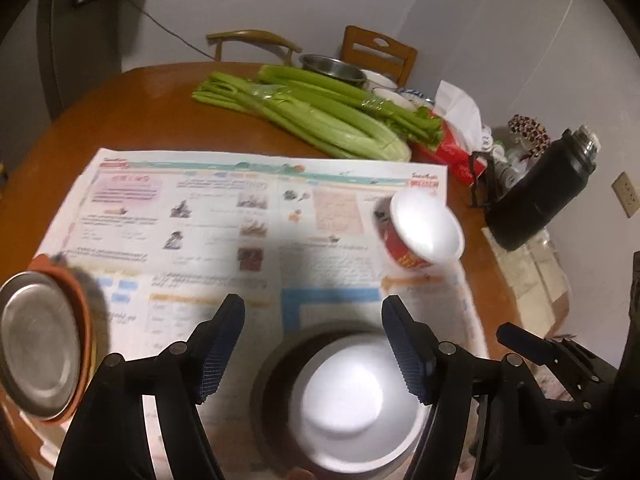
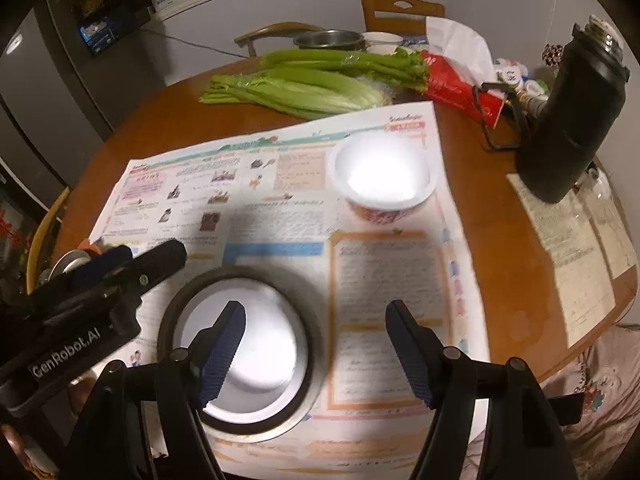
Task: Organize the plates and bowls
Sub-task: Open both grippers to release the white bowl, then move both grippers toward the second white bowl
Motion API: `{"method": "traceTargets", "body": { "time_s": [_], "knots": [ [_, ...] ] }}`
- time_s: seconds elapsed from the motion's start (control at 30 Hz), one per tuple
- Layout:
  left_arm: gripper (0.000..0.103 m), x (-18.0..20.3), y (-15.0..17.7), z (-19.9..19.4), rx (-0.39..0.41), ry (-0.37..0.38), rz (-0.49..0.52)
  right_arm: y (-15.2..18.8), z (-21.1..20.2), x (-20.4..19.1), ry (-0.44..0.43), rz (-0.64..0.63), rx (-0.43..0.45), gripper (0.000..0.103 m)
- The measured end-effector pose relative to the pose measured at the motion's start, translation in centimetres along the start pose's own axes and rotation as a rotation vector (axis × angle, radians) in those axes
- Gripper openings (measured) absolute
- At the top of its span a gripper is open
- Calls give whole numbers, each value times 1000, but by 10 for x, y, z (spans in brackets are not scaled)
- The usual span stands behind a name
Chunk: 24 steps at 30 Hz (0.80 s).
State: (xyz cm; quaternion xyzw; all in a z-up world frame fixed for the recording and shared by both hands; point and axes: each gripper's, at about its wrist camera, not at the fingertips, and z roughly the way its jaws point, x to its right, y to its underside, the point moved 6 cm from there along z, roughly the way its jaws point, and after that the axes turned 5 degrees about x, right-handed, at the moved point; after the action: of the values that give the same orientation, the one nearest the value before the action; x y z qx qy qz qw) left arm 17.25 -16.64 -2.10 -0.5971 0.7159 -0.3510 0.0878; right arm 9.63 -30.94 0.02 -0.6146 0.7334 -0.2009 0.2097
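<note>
A white bowl sits nested inside a steel bowl on the newspaper at the near edge; it also shows in the right wrist view. My left gripper is open just above it, empty. My right gripper is open and empty, right of the nested bowls. A white bowl with a red patterned outside stands on the newspaper to the far right. A steel plate lies on an orange plate at the left.
A newspaper covers the round wooden table. Celery, a steel bowl and small bowls lie at the back. A black flask, a red packet and papers are on the right.
</note>
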Motion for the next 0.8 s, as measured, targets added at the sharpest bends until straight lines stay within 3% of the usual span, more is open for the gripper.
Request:
{"method": "traceTargets", "body": {
  "time_s": [0.2, 0.57, 0.7, 0.8],
  "knots": [
    [73, 15, -16, 17, -29, -14, 49, -21, 11, 27, 30, 19, 18, 72],
    [73, 38, -36, 75, -126, 35, 57, -58, 55, 87, 12, 140, -8, 72],
    [73, 46, -46, 93, -156, 86, 43, -70, 69, 105, 19, 168, -20, 72],
    [73, 52, -56, 105, -149, 47, 82, -75, 80, 114, 24, 182, -26, 72]
  ]
}}
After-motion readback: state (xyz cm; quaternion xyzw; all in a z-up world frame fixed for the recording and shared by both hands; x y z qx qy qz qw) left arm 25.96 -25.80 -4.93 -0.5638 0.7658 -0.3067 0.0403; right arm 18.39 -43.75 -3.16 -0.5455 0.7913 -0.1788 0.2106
